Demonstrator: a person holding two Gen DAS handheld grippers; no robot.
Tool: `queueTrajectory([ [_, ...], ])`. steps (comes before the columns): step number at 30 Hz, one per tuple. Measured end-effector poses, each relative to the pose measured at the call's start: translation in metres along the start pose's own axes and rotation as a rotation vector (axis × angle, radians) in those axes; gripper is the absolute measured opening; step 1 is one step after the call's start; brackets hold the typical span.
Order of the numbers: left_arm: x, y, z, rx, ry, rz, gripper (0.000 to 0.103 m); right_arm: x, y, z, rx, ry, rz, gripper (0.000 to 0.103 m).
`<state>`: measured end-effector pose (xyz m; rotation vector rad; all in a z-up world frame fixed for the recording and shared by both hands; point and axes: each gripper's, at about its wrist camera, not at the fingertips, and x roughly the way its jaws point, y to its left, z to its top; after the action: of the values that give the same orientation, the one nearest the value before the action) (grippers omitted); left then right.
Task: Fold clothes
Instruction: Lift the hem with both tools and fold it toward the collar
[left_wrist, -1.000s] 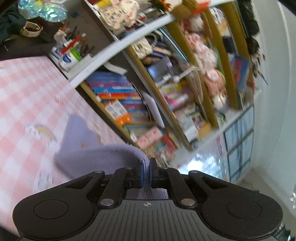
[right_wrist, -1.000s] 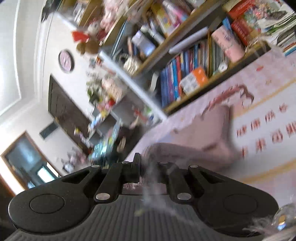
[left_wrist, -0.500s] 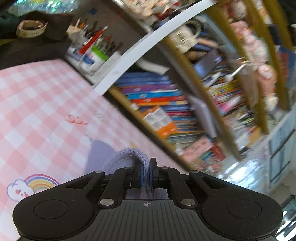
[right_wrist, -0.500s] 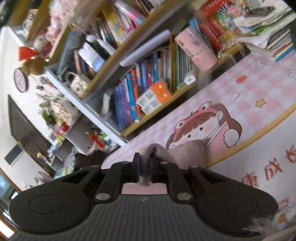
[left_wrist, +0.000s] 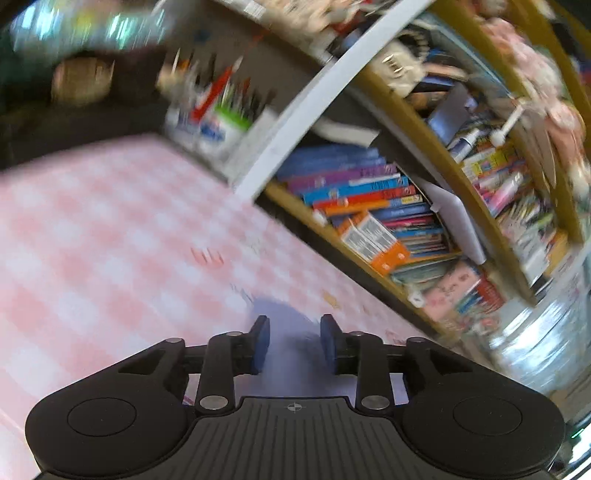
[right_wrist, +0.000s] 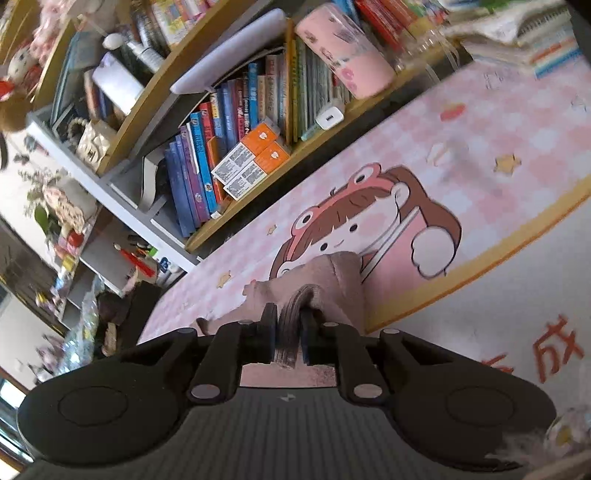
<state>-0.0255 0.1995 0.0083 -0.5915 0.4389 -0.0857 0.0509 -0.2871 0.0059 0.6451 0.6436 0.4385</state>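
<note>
A soft lilac-grey garment lies on the pink checked mat. In the left wrist view my left gripper stands open just above it, blue pads apart, nothing held between them. In the right wrist view the same garment looks pinkish-beige and bunches up toward my right gripper, which is shut on a ribbed edge of the cloth. The rest of the garment is hidden under the gripper bodies.
A bookshelf packed with books runs along the mat's far edge. A cup of pens stands at the shelf's left end. The mat shows a cartoon girl print and a yellow-bordered white area.
My left gripper has opened and let go of the garment, which now lies flat below it. The right gripper has kept its hold and come lower toward the mat.
</note>
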Motion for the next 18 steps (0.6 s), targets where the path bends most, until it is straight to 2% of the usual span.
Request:
queueTrajectory([
  [1, -0.004, -0.002, 0.003, 0.049, -0.002, 0.021, 0.031, -0.003, 0.0, 0.001, 0.006, -0.013, 0.009, 0.023],
  [3, -0.005, -0.007, 0.005, 0.122, 0.006, 0.032, 0.031, -0.009, -0.002, 0.004, 0.029, -0.044, 0.035, 0.062],
  [4, -0.004, -0.01, 0.005, 0.151, 0.014, 0.028, 0.031, -0.012, -0.005, 0.006, 0.048, -0.06, 0.066, 0.066],
  [5, -0.002, -0.014, 0.005, 0.179, 0.022, 0.024, 0.031, -0.013, -0.007, 0.008, 0.068, -0.065, 0.098, 0.066],
  [7, 0.001, -0.02, 0.005, 0.236, 0.039, 0.016, 0.031, -0.014, -0.005, 0.012, 0.051, -0.068, 0.087, 0.066],
  [10, 0.005, -0.03, 0.006, 0.321, 0.063, 0.003, 0.031, -0.015, 0.013, 0.016, -0.14, -0.07, -0.029, 0.064],
  [13, 0.019, -0.046, -0.001, 0.45, 0.085, 0.016, 0.031, -0.007, 0.032, 0.007, -0.404, -0.048, -0.141, 0.055],
  [16, 0.04, -0.064, -0.01, 0.586, 0.112, 0.091, 0.031, 0.008, 0.042, -0.005, -0.595, 0.005, -0.22, 0.04],
  [18, 0.051, -0.071, -0.015, 0.637, 0.116, 0.144, 0.031, 0.019, 0.042, -0.008, -0.638, 0.022, -0.262, 0.034],
])
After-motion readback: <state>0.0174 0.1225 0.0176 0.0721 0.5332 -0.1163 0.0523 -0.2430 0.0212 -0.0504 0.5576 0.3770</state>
